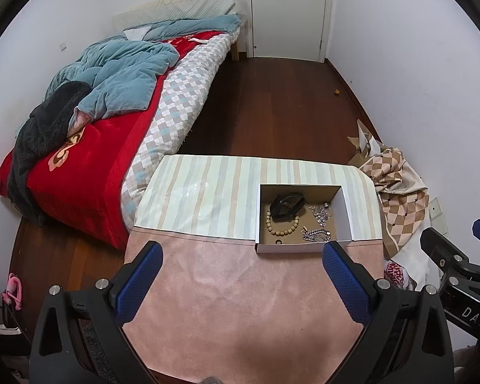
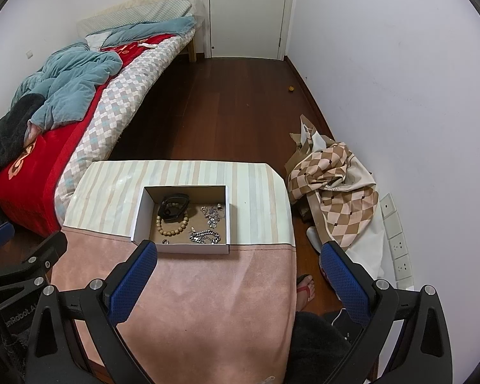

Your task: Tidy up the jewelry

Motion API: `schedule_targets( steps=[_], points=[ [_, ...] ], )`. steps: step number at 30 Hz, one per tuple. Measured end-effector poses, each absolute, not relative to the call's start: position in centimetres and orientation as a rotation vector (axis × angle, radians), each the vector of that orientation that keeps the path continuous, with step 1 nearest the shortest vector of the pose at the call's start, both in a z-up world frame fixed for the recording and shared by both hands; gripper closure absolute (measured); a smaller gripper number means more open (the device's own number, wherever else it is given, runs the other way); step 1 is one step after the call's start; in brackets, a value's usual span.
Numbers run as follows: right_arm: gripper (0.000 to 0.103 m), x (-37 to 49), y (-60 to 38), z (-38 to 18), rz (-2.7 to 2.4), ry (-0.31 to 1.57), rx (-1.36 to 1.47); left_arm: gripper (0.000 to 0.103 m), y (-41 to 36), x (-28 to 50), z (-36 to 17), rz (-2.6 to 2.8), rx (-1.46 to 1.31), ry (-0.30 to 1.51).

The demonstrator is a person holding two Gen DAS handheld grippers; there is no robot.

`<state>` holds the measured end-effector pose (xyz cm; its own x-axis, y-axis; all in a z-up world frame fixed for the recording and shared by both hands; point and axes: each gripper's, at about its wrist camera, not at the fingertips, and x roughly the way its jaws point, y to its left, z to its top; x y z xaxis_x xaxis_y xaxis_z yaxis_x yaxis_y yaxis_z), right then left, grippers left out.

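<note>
Fingers of left gripper wide apart, empty, above pink cloth on worktop. Open cardboard box at 1 o'clock holds black band, wooden bead bracelet, silver chains. Right gripper fingers wide, empty; box at 11 o'clock.

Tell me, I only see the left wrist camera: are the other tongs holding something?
Observer: No. The right tongs are open and empty, just short of the cardboard box.
Operator: What's on the floor to the right of the table?
Observer: A foot in a red flip-flop, close to the table's edge.
Operator: Anything on that wall?
Observer: A row of white wall sockets, low down beside the checkered cloth.
</note>
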<state>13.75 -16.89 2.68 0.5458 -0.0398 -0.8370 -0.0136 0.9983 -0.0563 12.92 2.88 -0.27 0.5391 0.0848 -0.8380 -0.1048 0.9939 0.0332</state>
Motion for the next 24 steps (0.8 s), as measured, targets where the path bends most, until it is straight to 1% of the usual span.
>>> schedule_targets(
  steps=[24],
  points=[
    [0.000, 13.59, -16.93, 2.63, -0.015, 0.995, -0.059, 0.001, 2.47, 12.74, -0.07, 0.113, -0.011, 0.993]
  ],
)
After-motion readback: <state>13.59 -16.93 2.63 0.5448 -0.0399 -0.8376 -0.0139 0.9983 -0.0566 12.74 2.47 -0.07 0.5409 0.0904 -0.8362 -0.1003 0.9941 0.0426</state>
